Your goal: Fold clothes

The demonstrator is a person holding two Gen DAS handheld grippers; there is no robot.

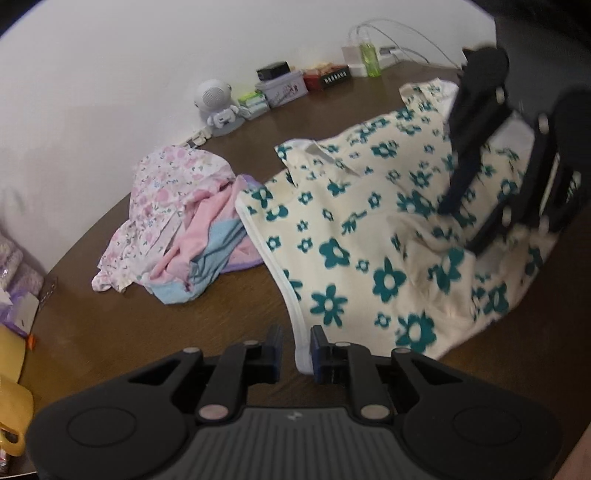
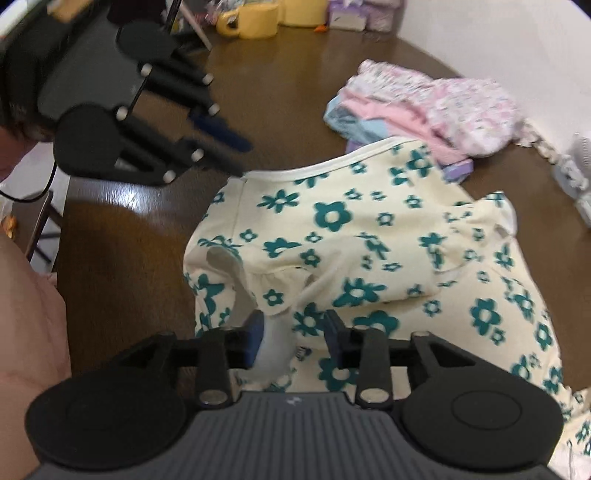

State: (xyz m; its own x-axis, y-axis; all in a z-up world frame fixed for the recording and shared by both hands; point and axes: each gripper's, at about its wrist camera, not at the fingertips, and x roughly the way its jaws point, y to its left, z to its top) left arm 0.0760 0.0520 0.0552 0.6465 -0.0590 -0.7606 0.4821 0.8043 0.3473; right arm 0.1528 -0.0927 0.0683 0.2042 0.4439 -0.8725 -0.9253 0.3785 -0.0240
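A cream garment with teal flowers [image 1: 369,236] lies spread on the brown table [image 1: 129,332]; it also shows in the right wrist view [image 2: 369,251]. My left gripper [image 1: 295,347] is open, its jaws on either side of the garment's white hem corner. My right gripper [image 2: 293,332] is open, its jaws around a ruffled sleeve edge. Each gripper shows in the other's view: the right one [image 1: 461,229] over the garment, the left one [image 2: 236,158] at the hem.
A pile of pink, blue and floral clothes [image 1: 177,221] lies beside the garment. A small white speaker [image 1: 216,105], tins and a green bottle [image 1: 369,55] stand along the wall. Yellow mugs [image 2: 255,18] stand at the table's far end.
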